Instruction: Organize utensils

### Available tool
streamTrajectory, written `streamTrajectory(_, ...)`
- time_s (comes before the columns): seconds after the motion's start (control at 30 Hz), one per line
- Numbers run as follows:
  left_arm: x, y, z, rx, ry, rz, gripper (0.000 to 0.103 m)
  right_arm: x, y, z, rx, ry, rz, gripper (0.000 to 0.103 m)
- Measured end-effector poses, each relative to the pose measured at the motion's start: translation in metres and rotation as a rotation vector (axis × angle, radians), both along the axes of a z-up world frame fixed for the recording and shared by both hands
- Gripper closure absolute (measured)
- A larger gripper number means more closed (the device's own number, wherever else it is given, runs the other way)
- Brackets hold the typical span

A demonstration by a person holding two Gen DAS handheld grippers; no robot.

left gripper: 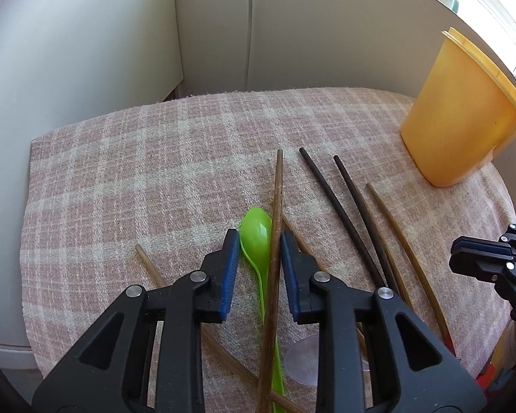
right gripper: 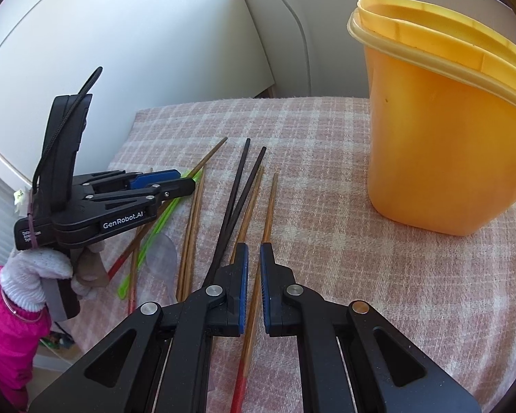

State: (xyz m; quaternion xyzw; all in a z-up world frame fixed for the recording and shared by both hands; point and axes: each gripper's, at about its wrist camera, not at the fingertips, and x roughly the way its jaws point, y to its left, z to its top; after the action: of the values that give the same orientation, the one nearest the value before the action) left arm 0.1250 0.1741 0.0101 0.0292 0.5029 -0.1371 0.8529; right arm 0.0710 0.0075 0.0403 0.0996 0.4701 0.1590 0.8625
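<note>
My left gripper (left gripper: 259, 237) is open over a brown wooden chopstick (left gripper: 275, 227) and a green plastic spoon (left gripper: 258, 237), both between its jaws; whether the chopstick is lifted is unclear. Two black chopsticks (left gripper: 344, 213) and more brown ones (left gripper: 406, 244) lie to the right. My right gripper (right gripper: 254, 253) is open a little, its jaws on either side of a brown chopstick with a red end (right gripper: 258, 275) lying on the cloth. The left gripper (right gripper: 175, 180) also shows in the right wrist view. The yellow container (right gripper: 440, 144) stands upright at the back right.
A pink plaid cloth (left gripper: 154, 172) covers the table. A clear plastic spoon (right gripper: 161, 258) lies among the chopsticks. White walls stand close behind. The cloth's left edge drops off near the left gripper.
</note>
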Motion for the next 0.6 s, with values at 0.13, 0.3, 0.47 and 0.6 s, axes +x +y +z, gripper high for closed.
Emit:
streamTrajectory(0.13, 0.003, 0.0, 0.006, 0.009, 0.001, -0.002, 0.075, 0.002, 0.0, 0.0, -0.004, 0.004, 0.001, 0.098)
streamTrajectory(0.3, 0.004, -0.017, 0.01, 0.047, -0.012, -0.05, 0.063, 0.011, 0.007, -0.009, -0.012, 0.034, 0.031, 0.097)
streamTrajectory(0.47, 0.016, -0.033, 0.01, 0.07, -0.004, -0.091, 0.076, 0.018, 0.008, -0.017, 0.0, 0.067, 0.035, 0.097)
streamTrajectory(0.6, 0.028, -0.038, 0.008, 0.063, 0.026, -0.1, 0.088, 0.022, 0.01, -0.022, -0.008, 0.08, 0.024, 0.097)
